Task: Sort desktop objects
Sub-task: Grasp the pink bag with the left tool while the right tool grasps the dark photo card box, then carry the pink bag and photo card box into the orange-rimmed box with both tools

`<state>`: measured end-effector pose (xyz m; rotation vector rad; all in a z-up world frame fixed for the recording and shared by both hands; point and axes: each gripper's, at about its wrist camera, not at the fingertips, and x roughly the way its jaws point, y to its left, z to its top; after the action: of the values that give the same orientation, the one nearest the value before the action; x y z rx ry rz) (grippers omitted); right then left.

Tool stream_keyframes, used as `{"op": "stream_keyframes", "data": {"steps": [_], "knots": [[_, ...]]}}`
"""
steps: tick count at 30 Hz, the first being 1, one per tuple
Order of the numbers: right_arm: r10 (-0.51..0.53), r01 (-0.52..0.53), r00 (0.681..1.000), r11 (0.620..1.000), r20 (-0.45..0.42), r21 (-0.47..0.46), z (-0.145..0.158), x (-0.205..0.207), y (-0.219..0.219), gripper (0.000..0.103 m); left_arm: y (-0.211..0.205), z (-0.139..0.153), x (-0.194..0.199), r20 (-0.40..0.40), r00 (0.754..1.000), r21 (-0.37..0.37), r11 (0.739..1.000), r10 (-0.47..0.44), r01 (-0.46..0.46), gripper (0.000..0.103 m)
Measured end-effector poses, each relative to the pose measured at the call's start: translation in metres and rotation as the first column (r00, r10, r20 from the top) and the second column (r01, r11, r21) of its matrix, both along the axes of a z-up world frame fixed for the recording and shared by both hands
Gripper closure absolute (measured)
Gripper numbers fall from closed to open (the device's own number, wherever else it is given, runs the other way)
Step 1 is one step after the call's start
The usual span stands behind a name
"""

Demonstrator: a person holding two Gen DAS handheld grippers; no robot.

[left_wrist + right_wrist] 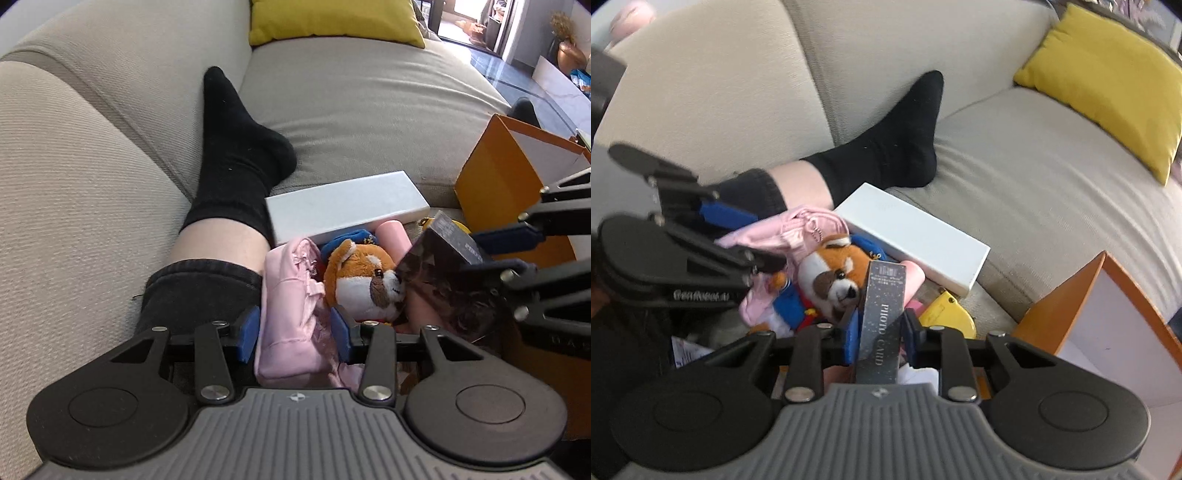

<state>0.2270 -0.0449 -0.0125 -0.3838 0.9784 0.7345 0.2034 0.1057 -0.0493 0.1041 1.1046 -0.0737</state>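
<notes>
A pile lies on the beige sofa (pixel 369 110). My left gripper (pixel 294 334) is open, and a pink fabric pouch (pixel 291 295) lies between its blue pads without being squeezed. Next to the pouch is a plush animal (pixel 362 280) in orange and white with a blue cap. My right gripper (pixel 881 341) is shut on a dark box (pixel 882 317) printed "PHOTO CARD", held on end and tilted over the plush animal (pixel 831 277). From the left wrist this box (pixel 447 266) shows at the right, in the right gripper (pixel 495 251). The right wrist sees the left gripper (pixel 761 242) over the pouch (pixel 798 225).
A person's leg in a black sock (pixel 236 147) lies just left of the pile. Behind the pile are a flat white box (pixel 343 206) and a pink cylinder (pixel 397 236). An open orange box (pixel 1071 306) stands to the right, beside a yellow object (pixel 945 314). A yellow cushion (pixel 1115 81) rests farther back.
</notes>
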Motion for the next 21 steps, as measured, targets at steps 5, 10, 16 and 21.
{"op": "stream_keyframes", "data": {"steps": [5, 10, 16, 21], "knots": [[-0.021, 0.023, 0.999, 0.999, -0.044, 0.044, 0.001, 0.007, -0.007, 0.078, -0.004, -0.003, 0.001, 0.009, 1.000, 0.045, 0.999, -0.015, 0.014, 0.073], [-0.042, 0.047, 0.998, 0.993, -0.044, 0.104, 0.008, -0.002, -0.020, 0.078, 0.001, 0.002, -0.013, 0.051, 0.999, 0.005, 1.000, 0.008, -0.008, 0.084], [-0.072, 0.077, 0.997, 0.975, -0.030, 0.210, 0.034, -0.018, -0.039, 0.078, -0.009, 0.029, -0.040, 0.147, 0.989, 0.044, 0.999, 0.025, -0.031, 0.085], [-0.122, 0.113, 0.992, 0.952, 0.015, 0.283, 0.059, -0.038, -0.066, 0.078, -0.018, 0.066, -0.065, 0.282, 0.958, 0.079, 0.994, 0.046, -0.071, 0.085]]}}
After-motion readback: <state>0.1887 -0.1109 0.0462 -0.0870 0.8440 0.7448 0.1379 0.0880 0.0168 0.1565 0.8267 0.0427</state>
